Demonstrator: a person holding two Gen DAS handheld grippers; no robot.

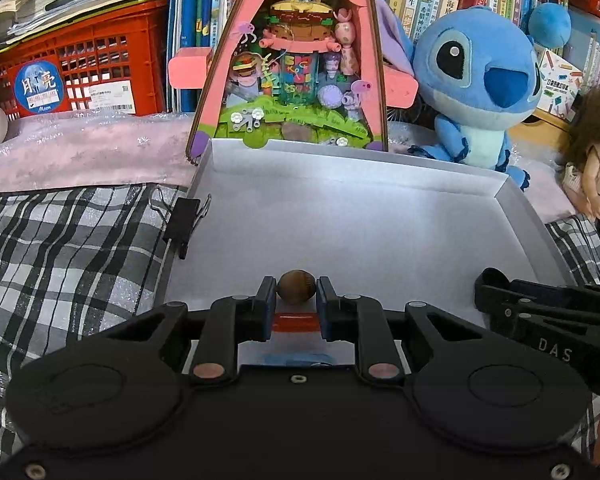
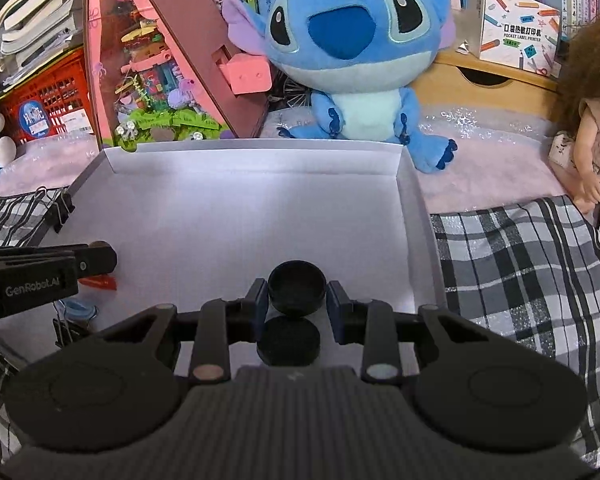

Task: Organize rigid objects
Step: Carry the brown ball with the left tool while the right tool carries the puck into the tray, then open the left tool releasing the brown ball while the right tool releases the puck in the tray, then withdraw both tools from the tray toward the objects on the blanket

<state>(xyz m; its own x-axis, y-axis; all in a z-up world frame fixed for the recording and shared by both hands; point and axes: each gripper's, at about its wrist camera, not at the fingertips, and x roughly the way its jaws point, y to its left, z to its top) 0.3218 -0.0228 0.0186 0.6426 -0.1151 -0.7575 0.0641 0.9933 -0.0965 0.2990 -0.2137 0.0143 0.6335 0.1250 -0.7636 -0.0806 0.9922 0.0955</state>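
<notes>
Pinching a brown nut point(image 1: 295, 291) end to end, the left gripper point(image 1: 296, 300) hangs low over the white tray point(image 1: 340, 216); the right gripper point(image 2: 297, 300) clamps a black cap point(image 2: 297, 288) directly above a second black disc point(image 2: 288, 341), the tray's bare floor stretching ahead.

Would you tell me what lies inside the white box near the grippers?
White box: two black caps, red piece, blue piece, brown nut. Grippers hide the near floor.
</notes>
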